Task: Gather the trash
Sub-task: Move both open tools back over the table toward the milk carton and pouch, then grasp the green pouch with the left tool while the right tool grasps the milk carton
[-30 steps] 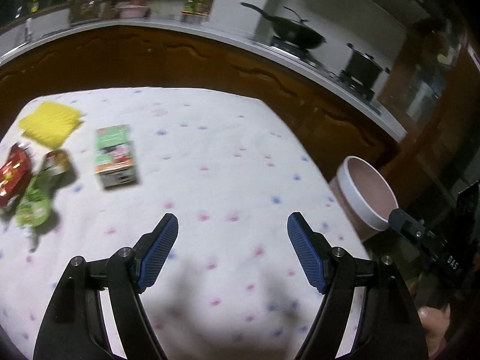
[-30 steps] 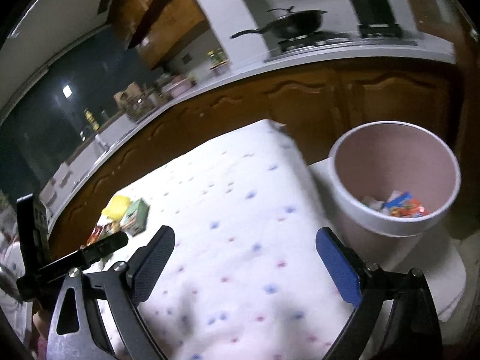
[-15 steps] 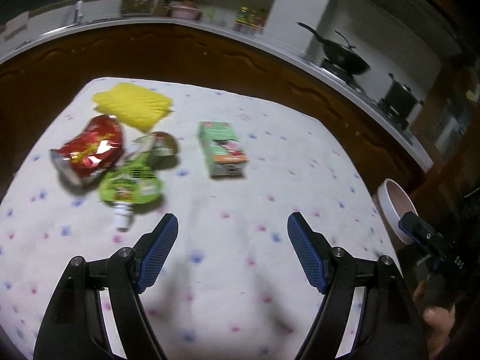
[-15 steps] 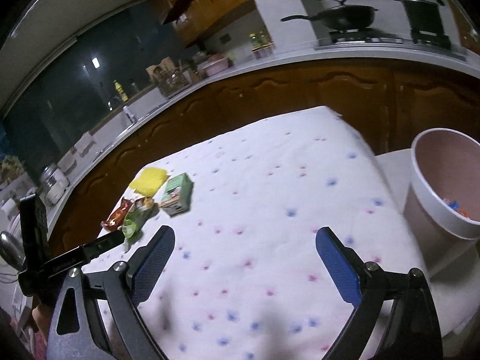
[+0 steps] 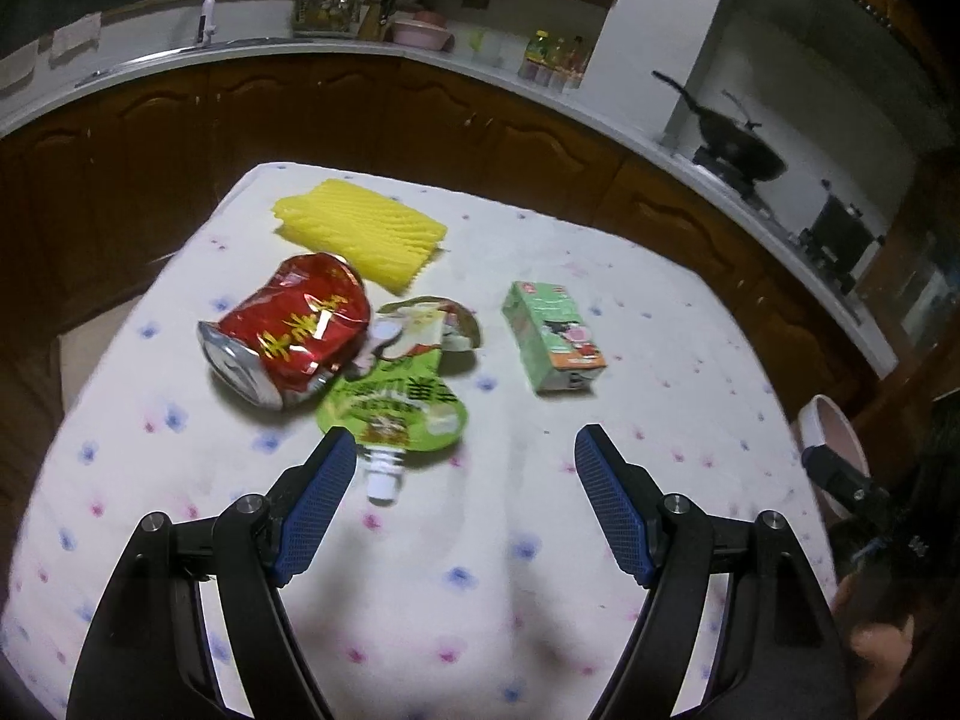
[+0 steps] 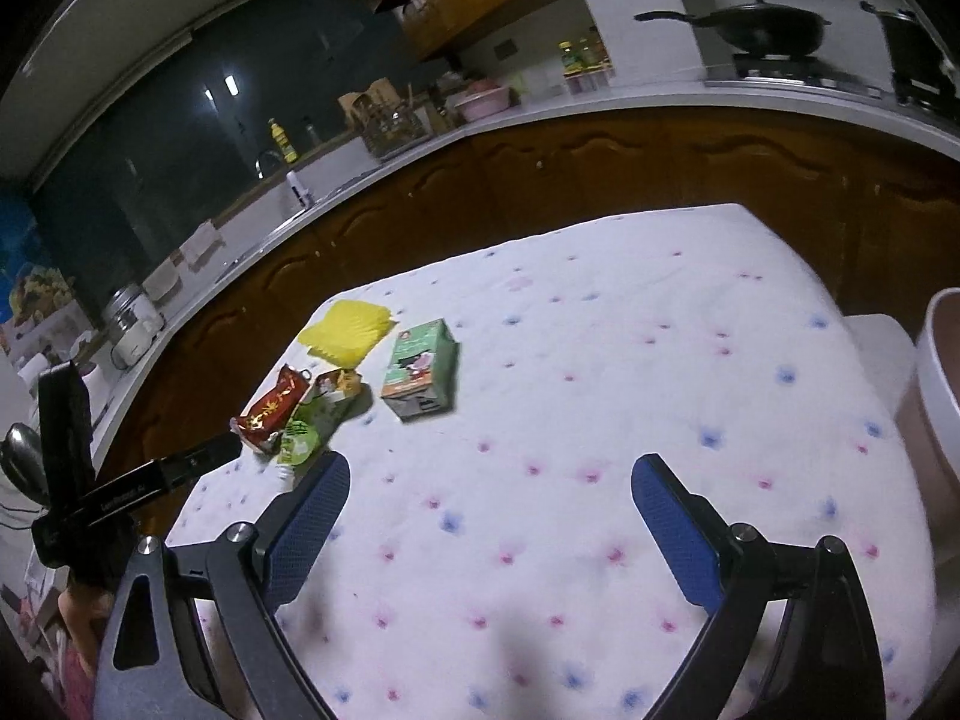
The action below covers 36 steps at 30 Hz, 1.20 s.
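The green spouted pouch [image 5: 393, 405] lies on the tabletop [image 5: 480, 570] against the crushed red can [image 5: 288, 330], spout pointing at the left gripper [image 5: 459, 504], which hovers nearest, jaws spread and empty. The right gripper [image 6: 492, 516], also agape, holds nothing.

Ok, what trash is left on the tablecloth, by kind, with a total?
Crushed red can: 1
Green spouted pouch: 1
Green drink carton: 1
Yellow foam wrap: 1
Peeled foil lid, partly under the pouch: 1
Total: 5, all clustered at the far left of the tablecloth. Both grippers are open and empty.
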Tool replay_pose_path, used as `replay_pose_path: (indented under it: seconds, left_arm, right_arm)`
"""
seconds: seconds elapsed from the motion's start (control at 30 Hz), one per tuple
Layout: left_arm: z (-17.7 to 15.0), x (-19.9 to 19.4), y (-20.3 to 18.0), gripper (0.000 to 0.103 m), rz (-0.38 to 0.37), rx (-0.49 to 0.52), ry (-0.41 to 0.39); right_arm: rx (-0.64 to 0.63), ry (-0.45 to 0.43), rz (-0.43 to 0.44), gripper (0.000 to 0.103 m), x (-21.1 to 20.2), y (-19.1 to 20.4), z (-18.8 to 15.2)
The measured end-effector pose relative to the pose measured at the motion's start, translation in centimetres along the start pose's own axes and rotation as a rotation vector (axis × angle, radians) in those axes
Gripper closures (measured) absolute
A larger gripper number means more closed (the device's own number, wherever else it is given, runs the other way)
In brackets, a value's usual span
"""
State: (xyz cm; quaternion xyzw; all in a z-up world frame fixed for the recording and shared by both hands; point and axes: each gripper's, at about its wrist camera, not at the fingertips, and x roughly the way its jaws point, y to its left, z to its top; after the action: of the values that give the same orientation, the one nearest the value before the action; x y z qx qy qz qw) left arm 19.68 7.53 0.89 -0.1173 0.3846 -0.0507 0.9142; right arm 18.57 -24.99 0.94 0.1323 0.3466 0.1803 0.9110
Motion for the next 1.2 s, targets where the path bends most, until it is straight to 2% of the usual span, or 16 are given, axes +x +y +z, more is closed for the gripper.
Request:
replay_pose_path:
  seconds: [0.33, 0.5, 0.57, 0.63, 0.8, 0.87, 0.9, 0.97, 1.2]
  left_arm:
    - [1.5, 0.3, 2.4, 0.026, 0.068, 0.011, -0.002]
    - [2.1, 0.5, 3.6, 0.026, 0.066, -0.002, -0.002]
    - [2.2, 0.7, 3.6, 0.026, 0.068, 0.005, 0.000]
    - [2.4, 0.8, 3.5, 0.026, 0.059, 0.016, 0.003]
    - [3.2, 1.7, 2.0, 0.026, 0.051, 0.082, 0.008]
    - [3.4, 2.2, 1.4, 0.027, 0.049, 0.103, 0.013]
    - [3.5, 2.5, 1.1, 0.027, 0.051, 0.112, 0.016]
    - [3.6, 3.4, 0.4, 0.031, 0.061, 0.135, 0.027]
    - [3.5, 7.1, -1.2, 0.069, 0.104, 0.205, 0.105]
  right_arm:
    - [-0.022, 0.040, 0.045, 0.007, 4.9, 2.5, 1.9]
    - [-0.081, 0.065, 0.055, 0.008, 8.9, 4.6, 2.7]
    - [-0.098, 0.081, 0.050, 0.013, 10.6, 5.1, 3.0]
    - [-0.107, 0.113, 0.047, 0.025, 12.5, 5.5, 3.1]
    - [-0.129, 0.179, 0.028, 0.030, 16.4, 5.9, 3.4]
    - [-0.135, 0.197, 0.018, 0.040, 17.2, 5.7, 3.3]
    - [-0.133, 0.214, 0.014, 0.052, 17.7, 5.5, 3.2]
    - [-0.121, 0.211, 0.027, 0.052, 17.4, 5.0, 3.1]
    - [-0.050, 0.144, 0.001, 0.052, 11.8, 0.9, 3.1]
